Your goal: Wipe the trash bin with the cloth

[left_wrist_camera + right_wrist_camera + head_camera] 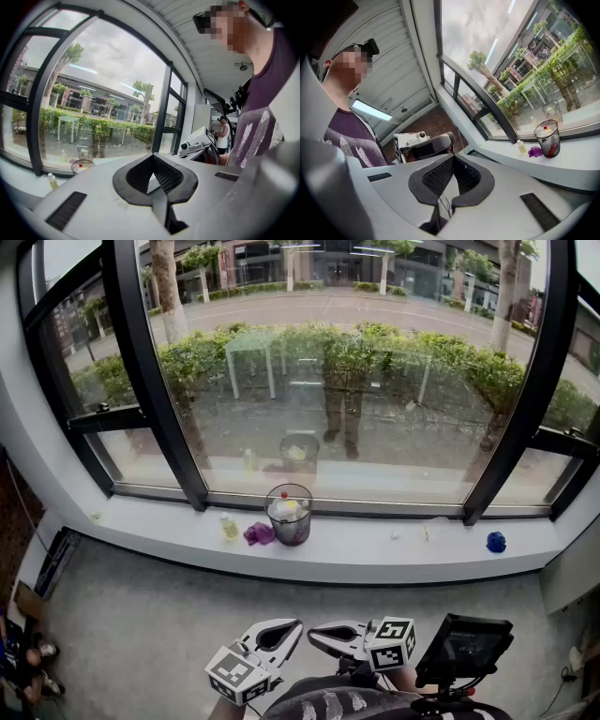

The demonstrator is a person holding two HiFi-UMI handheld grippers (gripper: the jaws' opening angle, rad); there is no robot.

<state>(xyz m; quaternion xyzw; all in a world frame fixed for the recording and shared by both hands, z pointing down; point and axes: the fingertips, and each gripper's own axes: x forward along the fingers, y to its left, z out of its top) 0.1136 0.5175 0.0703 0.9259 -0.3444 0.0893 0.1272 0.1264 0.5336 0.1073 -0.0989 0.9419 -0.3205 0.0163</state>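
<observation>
A small see-through trash bin [289,514] with bits of rubbish inside stands on the white window sill [375,554]. A crumpled purple cloth [259,533] lies just left of it, touching its base. Both grippers are low in the head view, far from the sill and close to the person's body. My left gripper [292,629] and right gripper [316,636] are shut and hold nothing, their tips pointing at each other. The right gripper view shows the bin [547,138] and cloth [535,151] at a distance. From the left gripper view the bin [82,165] is visible; the cloth is hidden.
A small yellowish bottle [229,526] stands left of the cloth. A blue object [496,541] lies at the sill's right end. A black screen device [464,648] is at the person's right side. Grey floor [141,615] lies between me and the sill.
</observation>
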